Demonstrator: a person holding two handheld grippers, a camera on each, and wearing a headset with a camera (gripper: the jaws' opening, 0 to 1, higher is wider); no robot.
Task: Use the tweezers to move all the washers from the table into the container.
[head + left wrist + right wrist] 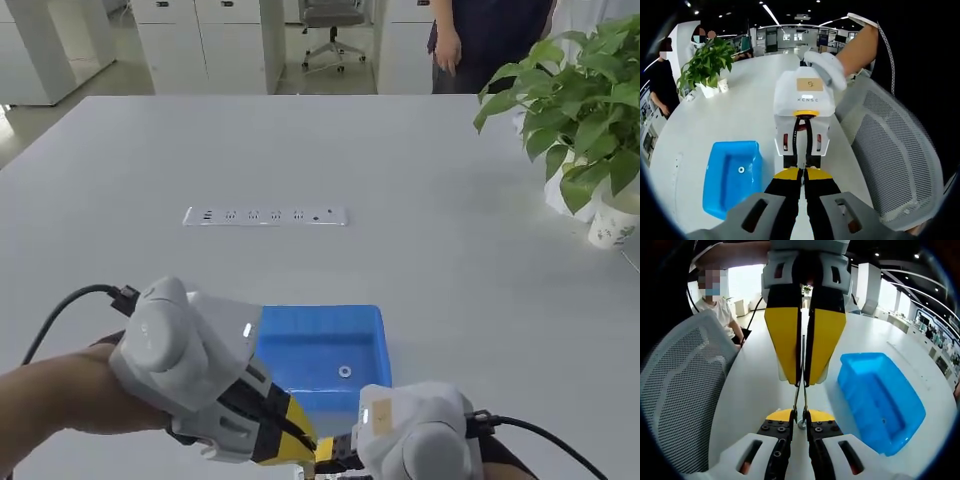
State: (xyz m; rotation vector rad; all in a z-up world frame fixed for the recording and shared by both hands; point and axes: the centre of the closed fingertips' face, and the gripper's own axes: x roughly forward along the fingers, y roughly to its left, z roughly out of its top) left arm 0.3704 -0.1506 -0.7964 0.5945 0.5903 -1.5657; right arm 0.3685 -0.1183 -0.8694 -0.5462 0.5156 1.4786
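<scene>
Right tool (801, 419): jaws narrow, yellow tips almost together, with the near end of the tweezers (796, 399) caught between them.
Left tool (804, 382): faces the right tool tip to tip; yellow jaws narrow, closed on the far part of the tweezers.
Tweezers: thin metal, spanning the short gap between the two tools, above the tabletop (300, 150). No washer can be made out at their ends.
Head view: left tool (310, 445) and right tool (340, 462) meet at the lower edge, just in front of the container (370, 330).
Container: blue, rectangular, open-topped, standing on the tabletop.
Washer (344, 371): one, small, grey, lying flat on the container floor; also in the left gripper view (741, 169).
Power strip (265, 215): white, flat on the tabletop, well beyond the container.
Potted plant (580, 100): green, in a white pot, far right of the tabletop.
Mesh chair (685, 390): white, beside the tabletop edge.
</scene>
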